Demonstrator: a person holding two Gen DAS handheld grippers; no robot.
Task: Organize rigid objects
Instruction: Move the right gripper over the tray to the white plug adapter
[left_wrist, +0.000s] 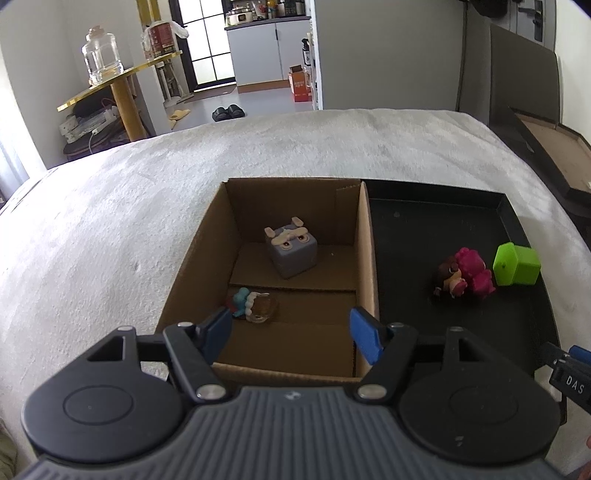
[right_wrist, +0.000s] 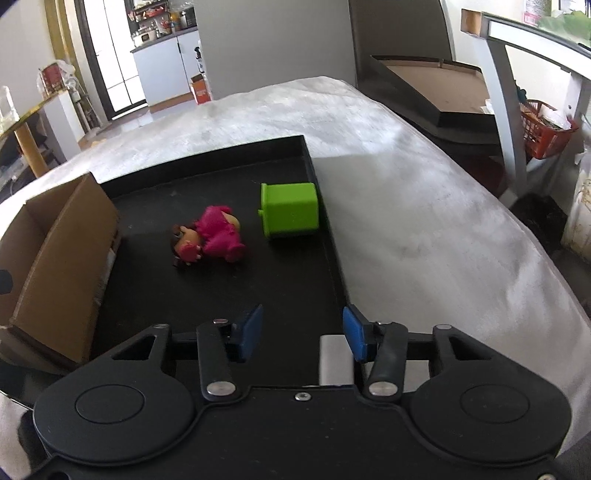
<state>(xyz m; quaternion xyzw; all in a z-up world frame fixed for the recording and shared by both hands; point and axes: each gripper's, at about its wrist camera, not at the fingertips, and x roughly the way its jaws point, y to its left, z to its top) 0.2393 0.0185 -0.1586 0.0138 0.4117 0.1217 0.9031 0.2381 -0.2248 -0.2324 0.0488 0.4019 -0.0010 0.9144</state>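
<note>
Two toys already lie in the open brown cardboard box (left_wrist: 295, 280): a grey cube-shaped figure (left_wrist: 291, 251) toward its far wall and a small blue-and-amber figurine (left_wrist: 253, 304) at its near left. Left to move, by my reading, are a pink plush-looking doll (right_wrist: 210, 236) and a lime-green plastic cube (right_wrist: 290, 214), lying mid-way along the shallow black tray (right_wrist: 221, 288), the cube against its right wall. The left gripper (left_wrist: 291, 332) and right gripper (right_wrist: 303, 332) have their blue fingers apart, holding nothing.

White walls, a gold side table (left_wrist: 122, 79), a daylit window (left_wrist: 210, 40) and kitchen cabinets (left_wrist: 271, 51) behind.
</note>
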